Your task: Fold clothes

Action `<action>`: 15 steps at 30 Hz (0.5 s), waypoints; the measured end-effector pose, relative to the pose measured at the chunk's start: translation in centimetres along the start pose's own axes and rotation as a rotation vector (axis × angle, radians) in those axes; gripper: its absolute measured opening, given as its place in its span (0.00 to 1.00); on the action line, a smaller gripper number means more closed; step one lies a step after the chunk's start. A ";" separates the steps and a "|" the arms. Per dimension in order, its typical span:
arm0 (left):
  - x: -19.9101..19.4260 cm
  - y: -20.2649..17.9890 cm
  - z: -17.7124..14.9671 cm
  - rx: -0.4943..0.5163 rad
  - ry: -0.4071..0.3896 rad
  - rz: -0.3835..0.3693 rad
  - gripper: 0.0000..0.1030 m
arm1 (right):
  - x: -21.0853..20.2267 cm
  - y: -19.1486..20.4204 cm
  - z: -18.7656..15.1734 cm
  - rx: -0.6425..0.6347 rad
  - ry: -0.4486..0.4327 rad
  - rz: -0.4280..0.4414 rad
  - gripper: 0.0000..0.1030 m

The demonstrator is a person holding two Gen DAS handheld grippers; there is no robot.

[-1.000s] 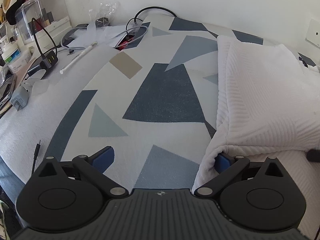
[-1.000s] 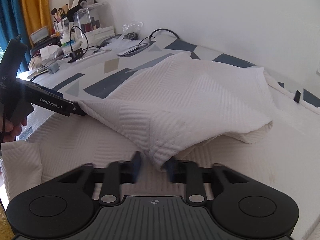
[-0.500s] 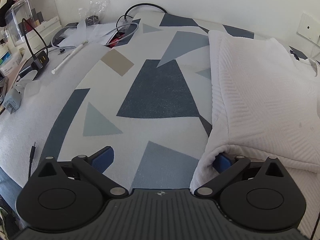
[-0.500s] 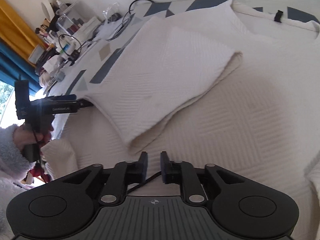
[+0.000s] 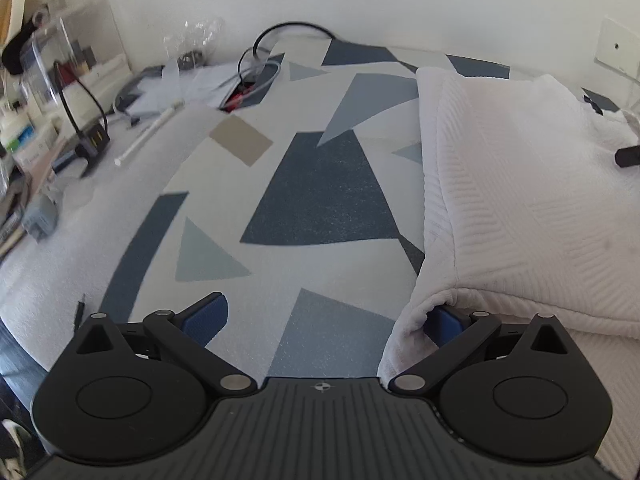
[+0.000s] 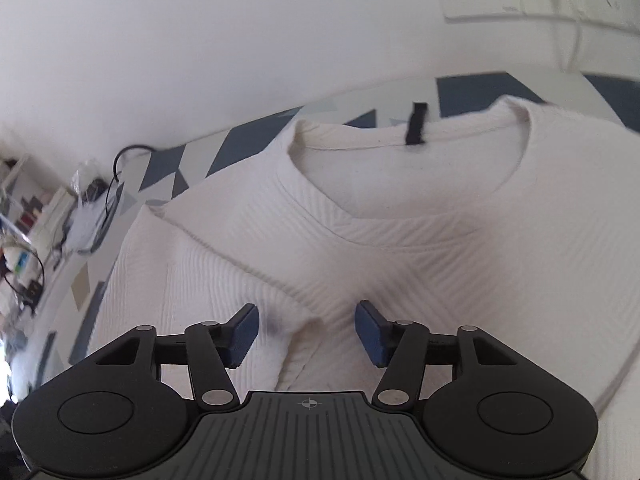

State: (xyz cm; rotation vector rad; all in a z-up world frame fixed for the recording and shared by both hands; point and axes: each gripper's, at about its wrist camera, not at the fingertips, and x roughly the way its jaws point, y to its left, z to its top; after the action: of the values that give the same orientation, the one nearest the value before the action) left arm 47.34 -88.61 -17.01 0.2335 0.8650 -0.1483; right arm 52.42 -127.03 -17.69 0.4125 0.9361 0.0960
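Geometric bedspread (image 5: pixel 320 200) lies bare left of white sweater (image 5: pixel 520 208). Left gripper (image 5: pixel 328 318) jaws spread; right gripper (image 6: pixel 307 330) spread above neckline, shown only there.

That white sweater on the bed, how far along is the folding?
One side of the white sweater already lies folded over the body, its edge showing. Both grippers are open: the left gripper has one finger under the fold's corner, the right gripper hovers below the collar. The other side and the final fold look undone.
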 end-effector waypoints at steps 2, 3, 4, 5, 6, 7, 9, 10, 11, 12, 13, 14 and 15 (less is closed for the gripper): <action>-0.6 -1.5 -0.2 0.105 -0.061 0.039 1.00 | 0.6 1.9 0.0 -0.111 0.034 -0.043 0.09; -0.6 -1.9 -0.3 0.124 -0.075 0.037 1.00 | 0.8 2.5 0.1 -0.140 0.032 -0.053 0.08; -0.7 -2.3 -0.3 0.144 -0.090 0.035 1.00 | 1.0 3.1 0.3 -0.165 0.033 -0.064 0.07; -0.7 -2.8 -0.3 0.163 -0.104 0.034 1.00 | 1.2 3.3 0.7 -0.176 0.037 -0.075 0.07; -0.7 -3.2 -0.3 0.183 -0.119 0.032 1.00 | 1.4 3.6 1.2 -0.179 0.037 -0.087 0.06; -0.8 -3.6 -0.3 0.202 -0.133 0.030 1.00 | 1.6 3.8 1.7 -0.183 0.036 -0.097 0.06; -0.8 -4.4 -0.4 0.241 -0.162 0.026 1.00 | 1.9 4.2 2.7 -0.195 0.028 -0.116 0.05; -0.9 -4.8 -0.4 0.261 -0.177 0.024 1.00 | 2.1 4.5 3.1 -0.202 0.023 -0.124 0.05; -0.8 -5.2 -0.4 0.275 -0.187 0.022 1.00 | 2.3 4.8 3.6 -0.217 0.015 -0.126 0.05; -0.5 -5.2 -0.3 0.266 -0.179 0.021 1.00 | 2.4 5.2 4.1 -0.232 0.008 -0.128 0.05; -0.3 -5.1 -0.3 0.252 -0.177 0.020 1.00 | 2.6 5.5 4.5 -0.248 0.001 -0.130 0.05; -0.1 -4.9 -0.2 0.236 -0.174 0.018 1.00 | 2.8 5.9 4.9 -0.270 -0.006 -0.132 0.05; 0.1 -4.6 -0.1 0.216 -0.170 0.012 1.00 | 3.1 6.3 5.3 -0.291 -0.012 -0.135 0.05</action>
State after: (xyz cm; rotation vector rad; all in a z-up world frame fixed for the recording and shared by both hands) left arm 46.28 -93.04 -17.79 0.4224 0.6787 -0.2479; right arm 59.09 -122.08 -14.83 0.0806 0.9197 0.1049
